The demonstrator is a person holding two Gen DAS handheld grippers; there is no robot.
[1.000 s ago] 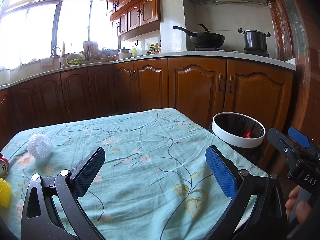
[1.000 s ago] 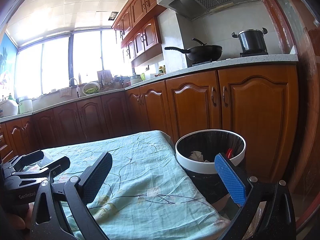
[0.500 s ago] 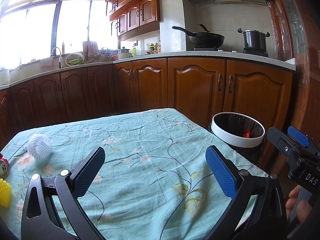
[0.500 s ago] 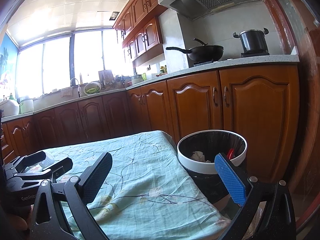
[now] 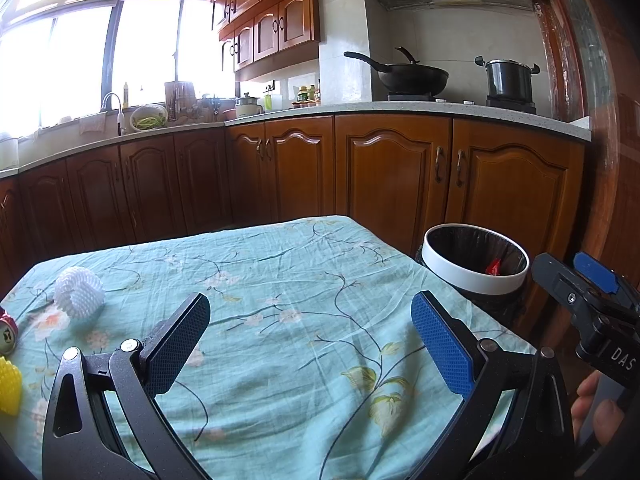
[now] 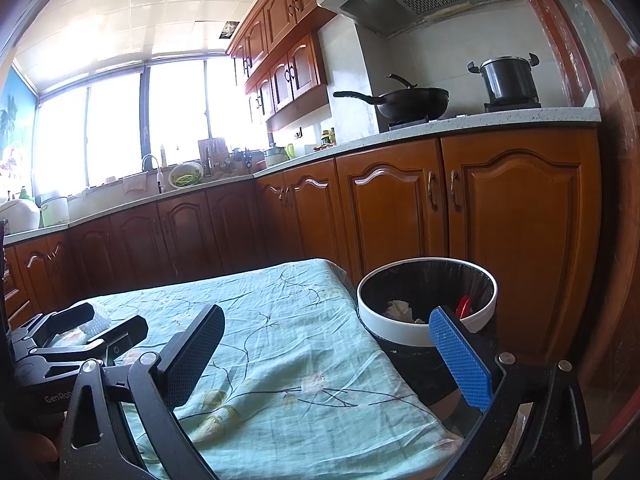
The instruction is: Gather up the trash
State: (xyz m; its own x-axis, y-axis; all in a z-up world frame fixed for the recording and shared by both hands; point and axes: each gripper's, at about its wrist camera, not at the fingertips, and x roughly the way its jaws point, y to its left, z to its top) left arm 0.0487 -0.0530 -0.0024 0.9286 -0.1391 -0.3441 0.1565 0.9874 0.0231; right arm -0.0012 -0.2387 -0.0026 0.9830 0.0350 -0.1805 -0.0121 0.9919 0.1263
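hovering over teal floral tablecloth, left gripper spread wide, nothing held; right gripper likewise agape, empty. white foam mesh sleeve ahead-left of left gripper; white-rimmed black-lined round bin just ahead-right of right gripper, crumpled paper inside.

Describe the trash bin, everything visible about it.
The bin is round, with a wide white rim and a black liner bag folded inside. It stands upright, uncovered, off the right edge of the table, in front of the wooden cabinets. Inside lie crumpled white paper and a red scrap. Neither gripper touches it.
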